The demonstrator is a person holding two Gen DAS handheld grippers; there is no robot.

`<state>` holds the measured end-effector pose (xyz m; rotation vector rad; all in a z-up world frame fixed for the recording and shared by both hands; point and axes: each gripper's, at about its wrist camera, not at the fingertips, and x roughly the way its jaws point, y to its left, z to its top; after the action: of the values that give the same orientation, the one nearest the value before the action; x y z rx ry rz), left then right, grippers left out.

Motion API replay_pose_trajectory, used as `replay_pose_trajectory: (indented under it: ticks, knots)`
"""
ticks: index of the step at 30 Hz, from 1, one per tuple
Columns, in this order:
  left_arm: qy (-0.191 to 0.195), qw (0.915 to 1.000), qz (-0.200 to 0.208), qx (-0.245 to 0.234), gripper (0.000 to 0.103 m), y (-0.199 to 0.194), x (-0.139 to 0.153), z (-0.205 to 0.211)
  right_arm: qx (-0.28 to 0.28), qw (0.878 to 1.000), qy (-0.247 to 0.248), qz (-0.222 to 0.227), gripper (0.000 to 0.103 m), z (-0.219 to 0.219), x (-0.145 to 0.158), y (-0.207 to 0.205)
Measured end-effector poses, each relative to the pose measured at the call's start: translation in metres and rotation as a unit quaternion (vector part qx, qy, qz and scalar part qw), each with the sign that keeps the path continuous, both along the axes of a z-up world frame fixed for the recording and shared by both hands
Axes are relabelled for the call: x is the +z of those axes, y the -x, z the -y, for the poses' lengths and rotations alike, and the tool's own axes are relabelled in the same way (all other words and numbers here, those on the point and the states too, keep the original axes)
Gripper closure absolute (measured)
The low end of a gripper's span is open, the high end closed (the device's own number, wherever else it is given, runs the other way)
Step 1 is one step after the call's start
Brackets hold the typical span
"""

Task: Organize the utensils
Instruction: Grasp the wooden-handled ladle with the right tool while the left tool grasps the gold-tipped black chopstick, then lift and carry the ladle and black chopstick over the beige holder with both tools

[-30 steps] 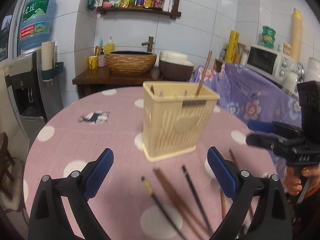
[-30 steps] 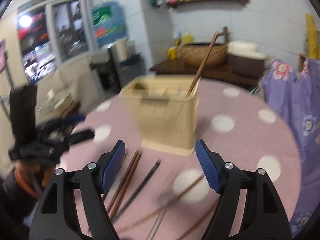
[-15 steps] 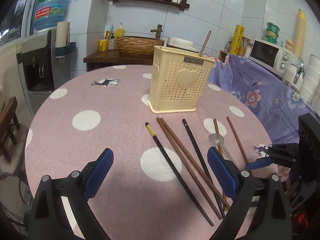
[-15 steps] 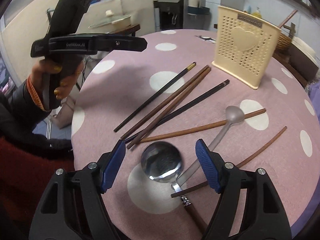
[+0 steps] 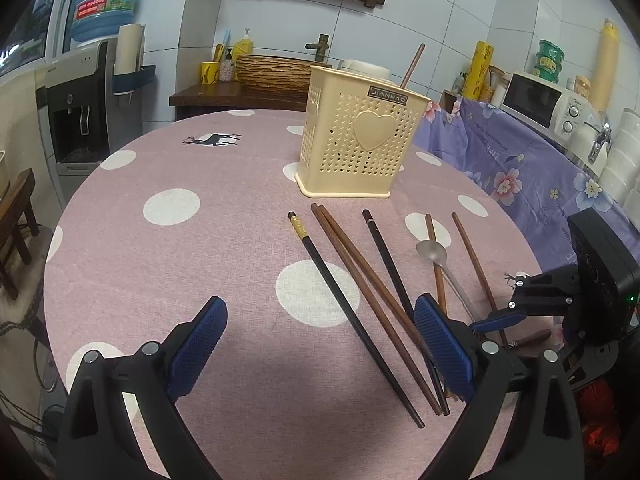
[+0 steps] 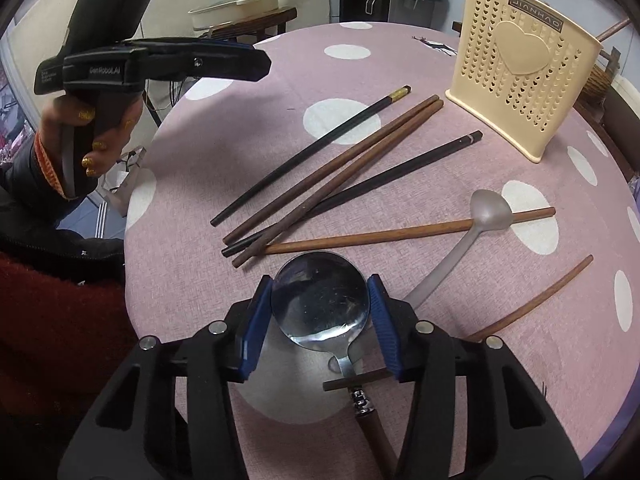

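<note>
So the right tool [image 6: 320,316] pinches the big spoon's bowl [image 6: 320,300] at lower center; left tool [image 5: 320,344] hangs spread over the worktop [image 5: 160,248].

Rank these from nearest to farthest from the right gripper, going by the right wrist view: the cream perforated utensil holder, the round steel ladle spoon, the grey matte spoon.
1. Round steel ladle spoon: its bowl sits between the right gripper fingers.
2. Grey matte spoon: ahead and to the right, bowl lying on a brown chopstick.
3. Cream perforated utensil holder: far right of the pink table, upright.
</note>
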<state>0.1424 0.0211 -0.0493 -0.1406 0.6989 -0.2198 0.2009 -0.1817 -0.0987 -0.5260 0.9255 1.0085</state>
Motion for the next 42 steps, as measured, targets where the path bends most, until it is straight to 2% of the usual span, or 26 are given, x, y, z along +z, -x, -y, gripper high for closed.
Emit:
replay_pose_trajectory:
  ticks: [5, 10, 18, 22, 24, 26, 32, 38, 42]
  knots:
    - [0.000, 1.0000, -0.006, -0.001, 0.009, -0.002, -0.004, 0.002, -0.015, 1.000, -0.016, 0.003, 0.055, 0.001, 0.005, -0.002]
    - [0.000, 0.9999, -0.017, 0.003, 0.009, -0.005, -0.008, 0.001, -0.049, 0.996, -0.075, 0.004, 0.055, 0.005, 0.028, -0.013]
    - [0.001, 0.9997, -0.023, 0.000, 0.009, -0.006, -0.012, 0.005, -0.087, 0.978, -0.192, 0.006, 0.055, 0.005, 0.080, -0.021]
    - [-0.005, 0.9995, -0.031, 0.002, 0.011, -0.009, -0.014, 0.007, -0.100, 0.970, -0.221, 0.023, 0.055, 0.006, 0.096, -0.019]
    - [-0.006, 0.9992, -0.040, -0.001, 0.017, -0.014, -0.017, 0.010, -0.111, 0.965, -0.235, 0.021, 0.055, 0.009, 0.100, -0.020]
    - [-0.009, 0.9983, -0.057, -0.002, 0.035, -0.021, -0.020, 0.015, -0.128, 0.960, -0.246, 0.022, 0.055, 0.013, 0.103, -0.021]
    - [-0.037, 0.9941, -0.102, 0.009, 0.060, -0.054, -0.027, 0.034, -0.156, 0.954, -0.254, 0.035, 0.055, 0.014, 0.105, -0.017]
    - [-0.073, 0.9895, -0.116, 0.047, 0.067, -0.086, -0.028, 0.040, -0.176, 0.948, -0.257, 0.058, 0.055, 0.014, 0.103, -0.010]
    - [-0.075, 0.9865, -0.133, 0.059, 0.074, -0.106, -0.031, 0.038, -0.185, 0.945, -0.262, 0.062, 0.055, 0.016, 0.102, -0.008]
